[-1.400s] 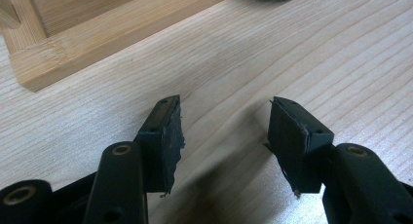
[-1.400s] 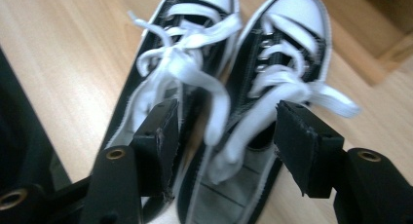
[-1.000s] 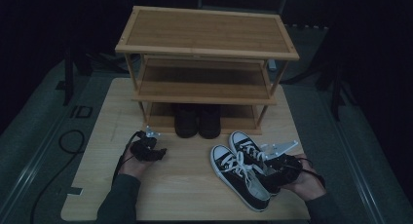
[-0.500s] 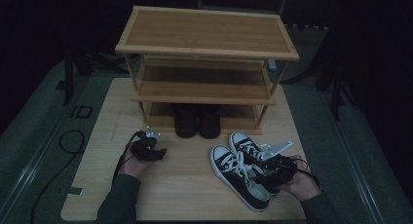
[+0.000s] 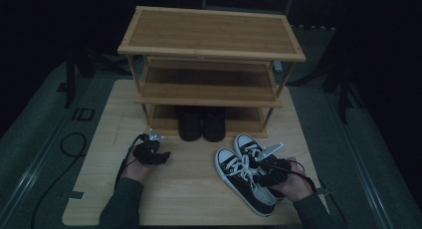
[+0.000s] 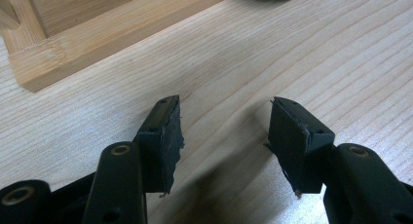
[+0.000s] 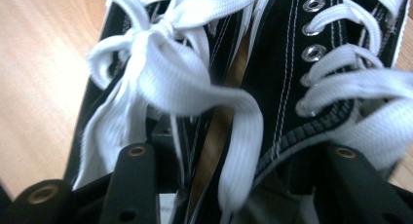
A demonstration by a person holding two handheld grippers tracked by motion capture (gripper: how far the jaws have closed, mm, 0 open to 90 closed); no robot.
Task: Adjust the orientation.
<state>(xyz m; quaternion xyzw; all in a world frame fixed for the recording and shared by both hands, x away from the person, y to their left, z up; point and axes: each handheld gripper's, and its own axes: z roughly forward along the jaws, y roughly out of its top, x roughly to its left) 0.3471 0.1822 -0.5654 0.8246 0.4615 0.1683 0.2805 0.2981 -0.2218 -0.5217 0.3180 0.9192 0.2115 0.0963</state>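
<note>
Pale wooden table (image 5: 194, 189), bamboo shoe rack (image 5: 211, 59) at rear, dark boots (image 5: 202, 123) on its lowest tier. Black sneakers (image 5: 246, 176) lie paired before the rack. Right gripper (image 5: 268, 170): jaws just closing around both inner collars. Left gripper (image 5: 152, 153): jaws spread, empty. Risk: trapped laces (image 7: 195, 83) may let one shoe slip.

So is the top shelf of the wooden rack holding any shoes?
No, the top shelf of the wooden rack is bare, while the dark boots stand on its bottom level.
</note>
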